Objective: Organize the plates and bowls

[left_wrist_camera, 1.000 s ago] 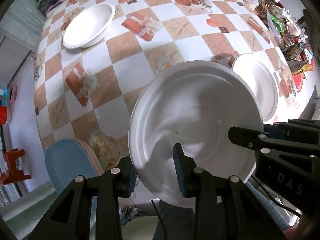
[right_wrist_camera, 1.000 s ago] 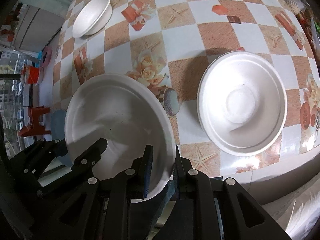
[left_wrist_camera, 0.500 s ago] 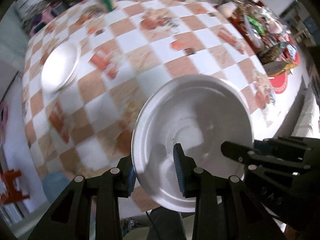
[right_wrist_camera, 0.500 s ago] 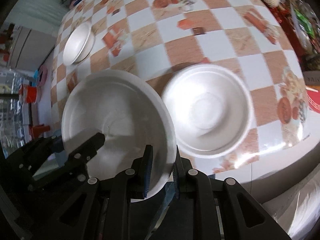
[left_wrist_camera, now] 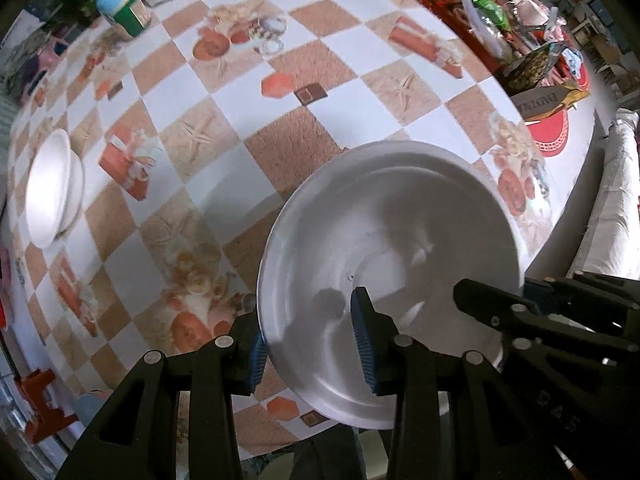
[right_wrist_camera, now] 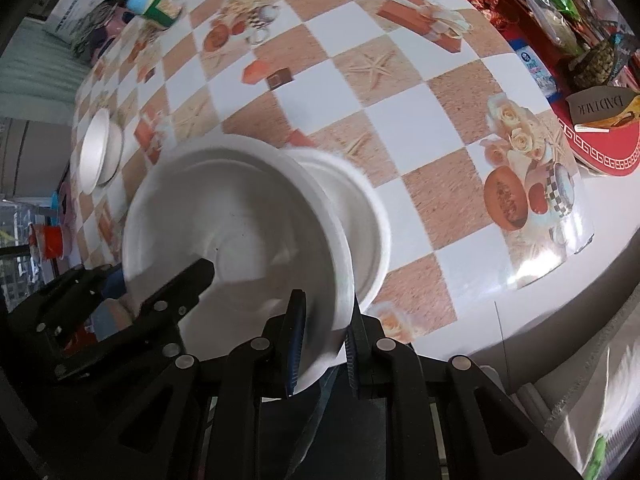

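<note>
Both grippers are at one white plate (left_wrist_camera: 384, 240) (right_wrist_camera: 236, 216), tilted just above the checked tablecloth near the table's front edge. My right gripper (right_wrist_camera: 324, 336) is shut on the plate's near rim. My left gripper (left_wrist_camera: 308, 344) has the opposite rim between its jaws, which are opening; the blue pads (left_wrist_camera: 362, 340) stand apart. The held plate overlaps a second white dish (right_wrist_camera: 360, 216) lying on the table beneath it. A white bowl (left_wrist_camera: 52, 188) (right_wrist_camera: 98, 156) sits at the table's far left.
A green bottle with a blue cap (left_wrist_camera: 124, 8) stands at the back left. Packets and snacks (left_wrist_camera: 520, 20) crowd the right side beside a red mat (right_wrist_camera: 600, 148). The table edge (right_wrist_camera: 560, 276) curves close in front.
Both grippers have carried the plate right and down until it overlaps the dish on the table. The left jaws stand slightly wider than before.
</note>
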`<state>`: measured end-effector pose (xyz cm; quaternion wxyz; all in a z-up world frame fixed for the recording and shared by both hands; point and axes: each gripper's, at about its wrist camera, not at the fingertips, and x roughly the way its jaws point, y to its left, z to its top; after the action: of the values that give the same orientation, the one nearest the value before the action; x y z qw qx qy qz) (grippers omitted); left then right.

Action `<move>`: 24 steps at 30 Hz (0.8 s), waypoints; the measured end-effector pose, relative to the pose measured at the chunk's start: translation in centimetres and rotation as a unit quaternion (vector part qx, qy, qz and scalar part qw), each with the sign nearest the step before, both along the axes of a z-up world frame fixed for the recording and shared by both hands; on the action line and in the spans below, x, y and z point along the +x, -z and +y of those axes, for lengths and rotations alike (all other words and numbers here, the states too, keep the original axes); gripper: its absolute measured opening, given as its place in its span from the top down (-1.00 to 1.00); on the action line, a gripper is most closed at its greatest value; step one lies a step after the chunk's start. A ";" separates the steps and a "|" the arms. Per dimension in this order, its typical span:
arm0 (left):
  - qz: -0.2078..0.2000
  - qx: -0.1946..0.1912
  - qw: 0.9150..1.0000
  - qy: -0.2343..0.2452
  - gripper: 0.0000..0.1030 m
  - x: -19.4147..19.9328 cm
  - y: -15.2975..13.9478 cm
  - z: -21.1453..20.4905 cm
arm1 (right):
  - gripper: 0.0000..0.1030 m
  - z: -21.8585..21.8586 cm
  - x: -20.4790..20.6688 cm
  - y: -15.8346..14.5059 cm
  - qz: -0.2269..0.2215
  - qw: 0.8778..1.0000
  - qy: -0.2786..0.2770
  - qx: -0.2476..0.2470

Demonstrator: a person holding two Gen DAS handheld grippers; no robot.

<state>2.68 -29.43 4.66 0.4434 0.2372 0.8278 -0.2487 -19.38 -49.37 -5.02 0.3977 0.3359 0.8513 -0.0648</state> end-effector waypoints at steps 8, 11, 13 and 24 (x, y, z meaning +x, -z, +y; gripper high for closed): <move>0.005 0.011 1.000 -0.013 -0.36 0.2 0.6 0.7 | 0.60 0.3 -0.5 3.9 0.014 1.000 -0.013 -0.001; 0.001 0.012 1.000 -0.025 -0.44 0.8 0.0 1.7 | 0.60 0.4 -0.9 4.8 0.023 1.000 -0.013 -0.002; -0.003 0.013 0.999 -0.036 -0.51 1.2 -0.6 2.7 | 0.60 0.1 -1.0 5.3 0.026 1.000 -0.015 -0.004; 0.003 0.028 0.996 -0.083 -0.54 0.6 -3.0 7.7 | -0.74 -0.1 -0.2 3.3 -0.004 0.999 -0.014 -0.046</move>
<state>3.32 -21.76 7.68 0.4530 0.1794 0.8526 -0.1891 -19.55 -49.51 -8.33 0.4173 0.3054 0.8504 -0.0967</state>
